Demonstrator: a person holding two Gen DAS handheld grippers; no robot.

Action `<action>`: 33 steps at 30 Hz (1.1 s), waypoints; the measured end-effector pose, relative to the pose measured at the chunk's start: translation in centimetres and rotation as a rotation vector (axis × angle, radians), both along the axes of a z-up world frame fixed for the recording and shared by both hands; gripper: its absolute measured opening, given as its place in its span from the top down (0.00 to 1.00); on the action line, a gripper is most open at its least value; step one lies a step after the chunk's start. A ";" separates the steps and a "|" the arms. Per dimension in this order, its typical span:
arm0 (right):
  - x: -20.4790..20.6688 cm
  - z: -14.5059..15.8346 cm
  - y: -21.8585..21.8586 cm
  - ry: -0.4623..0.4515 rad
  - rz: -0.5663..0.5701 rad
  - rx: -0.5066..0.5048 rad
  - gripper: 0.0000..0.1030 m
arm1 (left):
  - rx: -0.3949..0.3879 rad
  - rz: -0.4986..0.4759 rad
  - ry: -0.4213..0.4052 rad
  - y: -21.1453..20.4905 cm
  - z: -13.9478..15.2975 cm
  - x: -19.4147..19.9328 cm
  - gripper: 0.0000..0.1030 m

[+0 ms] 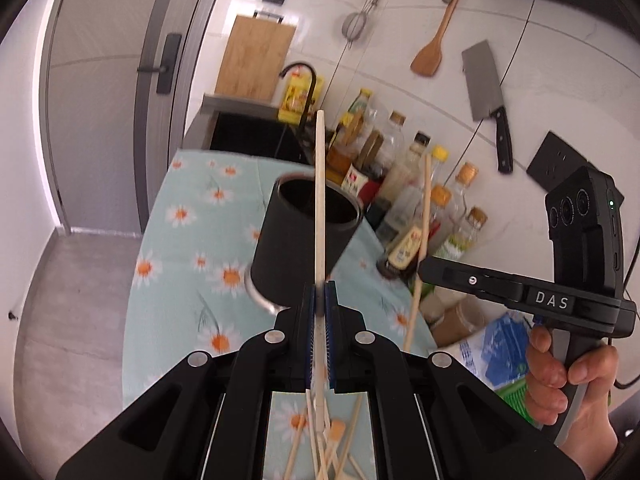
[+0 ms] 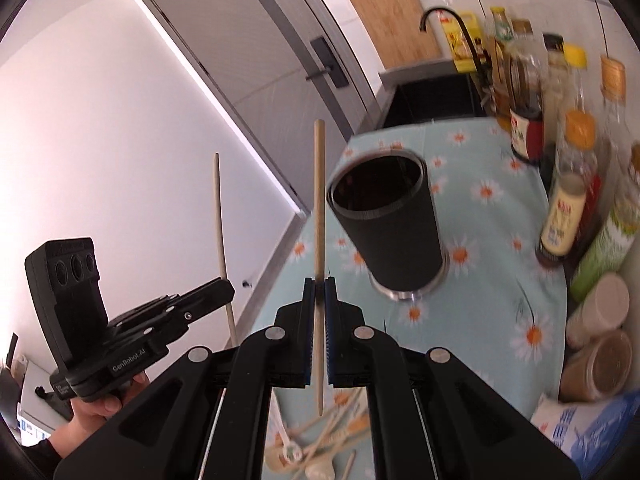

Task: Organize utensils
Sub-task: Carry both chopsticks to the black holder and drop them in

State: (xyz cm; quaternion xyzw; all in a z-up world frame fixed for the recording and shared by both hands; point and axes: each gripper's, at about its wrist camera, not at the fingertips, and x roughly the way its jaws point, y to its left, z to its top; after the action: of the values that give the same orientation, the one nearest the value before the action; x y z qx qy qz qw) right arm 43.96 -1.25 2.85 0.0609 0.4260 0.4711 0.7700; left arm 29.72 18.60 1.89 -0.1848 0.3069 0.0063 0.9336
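Left tool point(image 1: 320, 294) clamped shut, right tool point(image 2: 319, 290) likewise, both tilted downward

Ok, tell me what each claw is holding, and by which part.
Left claw clamps a pale chopstick along its lower part. Right claw clamps a wooden chopstick below its middle.

Left gripper point(image 1: 320, 292) clamps 1 chopstick point(image 1: 319, 200) nr holder point(image 1: 308, 236).

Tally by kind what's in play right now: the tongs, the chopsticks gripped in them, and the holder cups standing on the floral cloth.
Tongs: 2 (left tongs, right tongs)
Gripped chopsticks: 2 (pale chopstick in the left, tan chopstick in the right)
Holder cups: 1 (black holder cup)
Total: 5
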 end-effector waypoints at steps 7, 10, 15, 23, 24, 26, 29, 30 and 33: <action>2.0 1.3 1.8 -0.080 -0.036 0.075 0.94 | -0.025 0.026 -0.126 1.0 1.5 3.1 0.96; 2.3 1.7 2.7 -0.127 -0.046 0.070 0.94 | -0.032 0.033 -0.155 1.4 1.8 4.7 0.96; 4.1 2.7 3.3 -0.162 -0.069 0.123 0.94 | -0.046 0.056 -0.211 2.1 2.4 6.7 0.96; 7.9 4.3 2.8 -0.225 -0.163 0.235 0.94 | -0.020 0.118 -0.281 3.1 3.3 9.7 0.96; 8.2 4.4 2.8 -0.226 -0.173 0.238 0.94 | -0.022 0.125 -0.289 3.3 3.4 10.0 0.96; 9.0 4.5 3.0 -0.224 -0.186 0.244 0.94 | -0.020 0.128 -0.300 3.5 3.4 10.6 0.96; 9.9 4.4 3.5 -0.230 -0.197 0.246 0.94 | -0.007 0.131 -0.309 3.7 3.3 11.6 0.96; 10.1 4.3 3.7 -0.232 -0.199 0.242 0.94 | -0.007 0.132 -0.309 3.7 3.3 11.8 0.96; 10.7 3.7 4.2 -0.225 -0.202 0.230 0.94 | -0.015 0.133 -0.312 4.0 2.9 12.3 0.96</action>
State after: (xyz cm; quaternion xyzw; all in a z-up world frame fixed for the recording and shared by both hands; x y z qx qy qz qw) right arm 54.65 2.95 6.54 0.1378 0.2724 0.4408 0.8441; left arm 42.01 22.56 4.76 -0.2106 0.1456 0.0371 0.9660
